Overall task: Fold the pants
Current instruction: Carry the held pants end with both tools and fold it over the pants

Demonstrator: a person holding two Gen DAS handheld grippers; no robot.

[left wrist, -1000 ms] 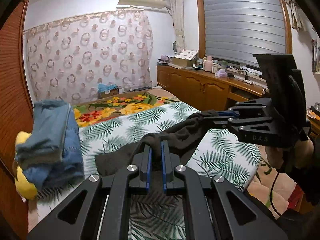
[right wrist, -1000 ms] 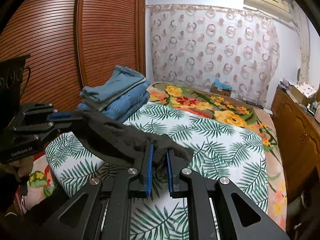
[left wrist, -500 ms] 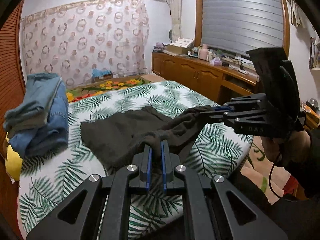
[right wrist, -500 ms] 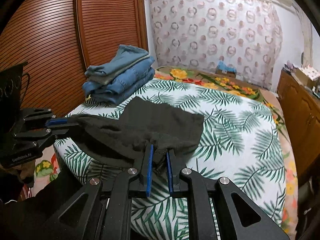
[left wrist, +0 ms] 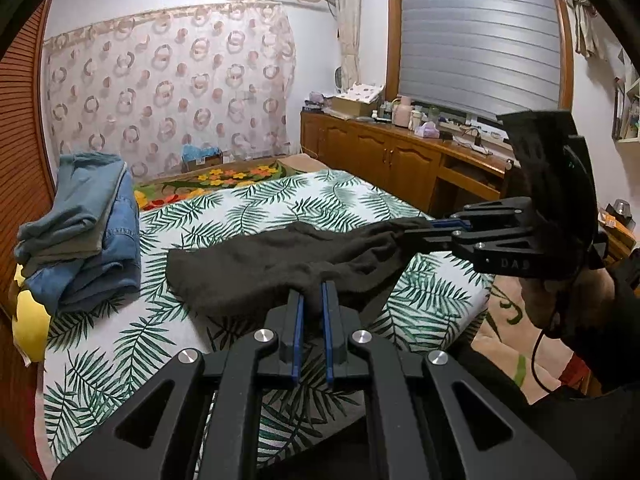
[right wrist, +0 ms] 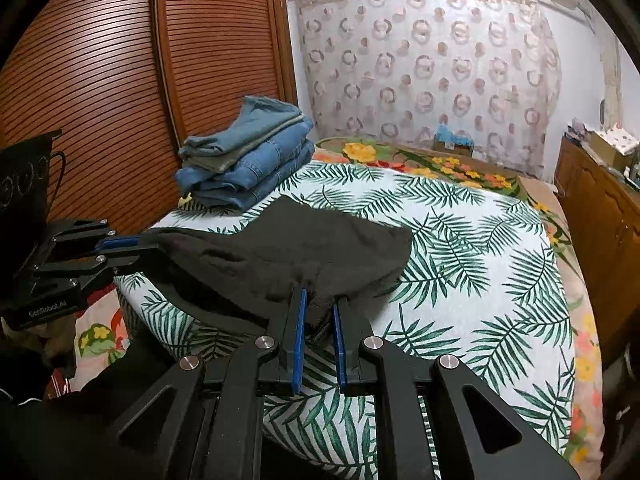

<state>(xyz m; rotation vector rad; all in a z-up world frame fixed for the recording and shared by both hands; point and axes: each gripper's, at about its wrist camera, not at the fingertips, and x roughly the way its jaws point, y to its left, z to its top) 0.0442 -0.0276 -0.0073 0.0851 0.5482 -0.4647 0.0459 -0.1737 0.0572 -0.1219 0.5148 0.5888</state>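
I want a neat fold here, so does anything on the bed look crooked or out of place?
Mostly tidy. The dark pants lie rumpled, near edge lifted by the left gripper and right gripper, part drooping over the bed edge. The folded jeans stack sits slightly uneven, top pair skewed.

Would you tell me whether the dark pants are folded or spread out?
Partly spread: the dark pants lie across the bed, near edge pinched by both tongs.
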